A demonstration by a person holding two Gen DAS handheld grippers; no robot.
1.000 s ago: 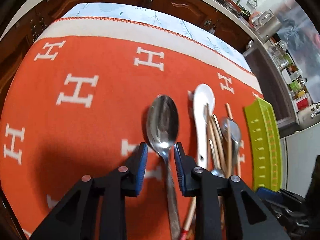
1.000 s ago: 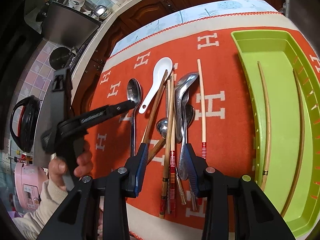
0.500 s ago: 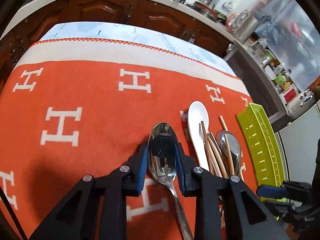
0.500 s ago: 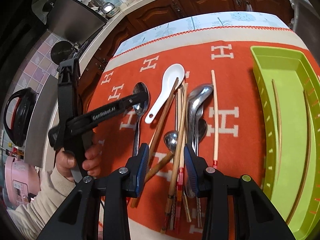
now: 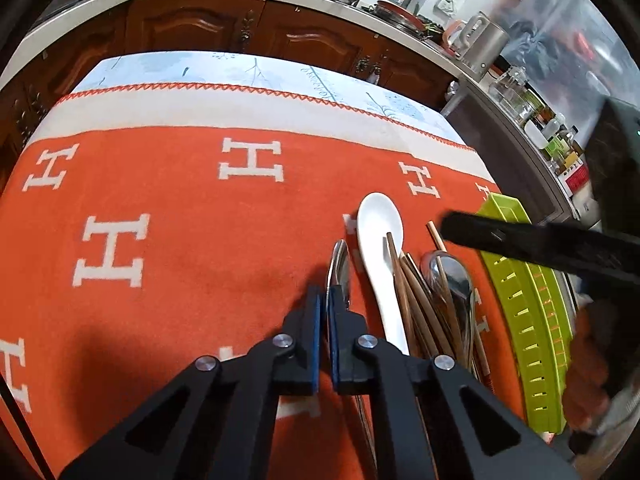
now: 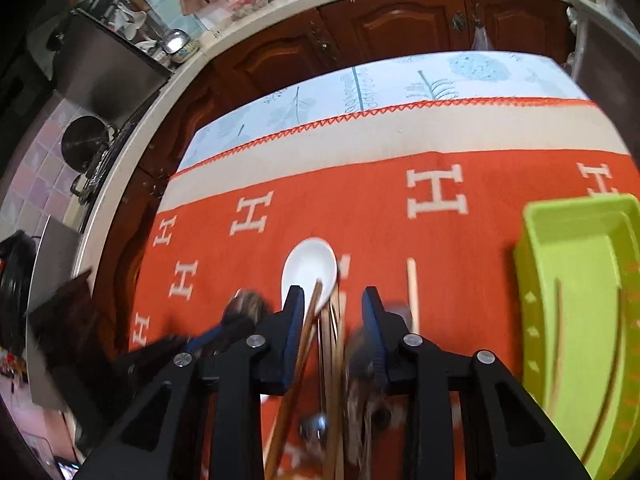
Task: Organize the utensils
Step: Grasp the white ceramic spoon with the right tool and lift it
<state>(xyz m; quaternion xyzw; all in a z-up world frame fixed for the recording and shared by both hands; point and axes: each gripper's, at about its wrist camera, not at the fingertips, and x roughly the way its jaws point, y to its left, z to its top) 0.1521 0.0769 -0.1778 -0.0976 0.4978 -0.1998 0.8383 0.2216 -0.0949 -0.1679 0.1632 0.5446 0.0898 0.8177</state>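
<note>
Since the earlier frame the left gripper (image 5: 325, 308) has clamped its jaws on the steel spoon (image 5: 338, 264). The right gripper (image 6: 331, 312) has swung over the chopsticks (image 6: 320, 332), jaws closing around them, not yet pressing. Two chopsticks lie in the green tray (image 6: 576, 240) at 3 o'clock; most utensils remain on the table.

Open orange cloth (image 5: 180, 248) across the tabletop's left half and far edge. Blocked toward the right edge: white spoon (image 5: 380, 232), chopsticks (image 5: 416, 292) and metal spoons (image 5: 452, 276) bunched together, green tray (image 5: 520, 300) just beyond.
</note>
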